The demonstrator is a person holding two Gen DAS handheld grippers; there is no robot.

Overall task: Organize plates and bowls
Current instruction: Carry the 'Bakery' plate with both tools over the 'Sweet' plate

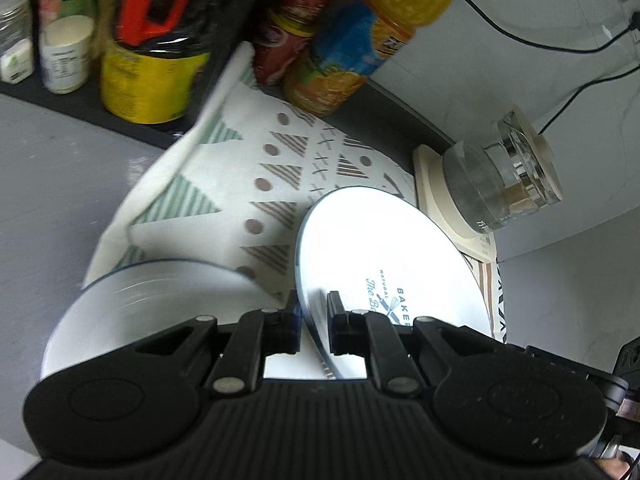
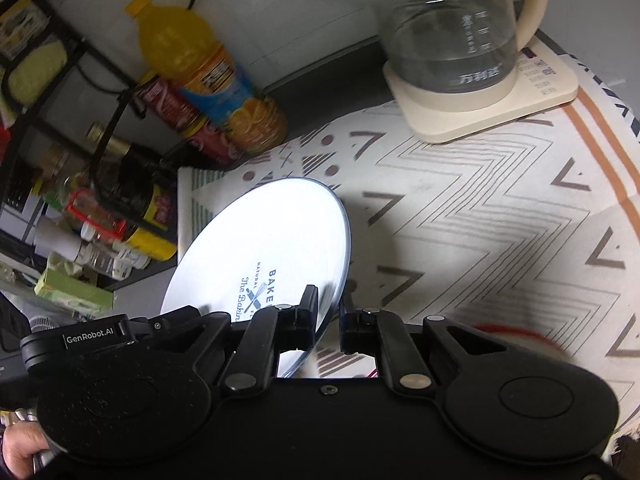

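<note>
Both grippers on one white plate, tilted up on edge above the patterned cloth! The left gripper has its fingers nearly closed, pinching the plate's near rim; the right gripper grips the same plate's rim from the other side, fingers narrowed to a slim gap. One white bowl sits just left of the plate, nothing visible inside it. The glass kettle stands on its cream base on the worktop, holding some water. An orange juice bottle is full and leans beside one red bottle.
</note>
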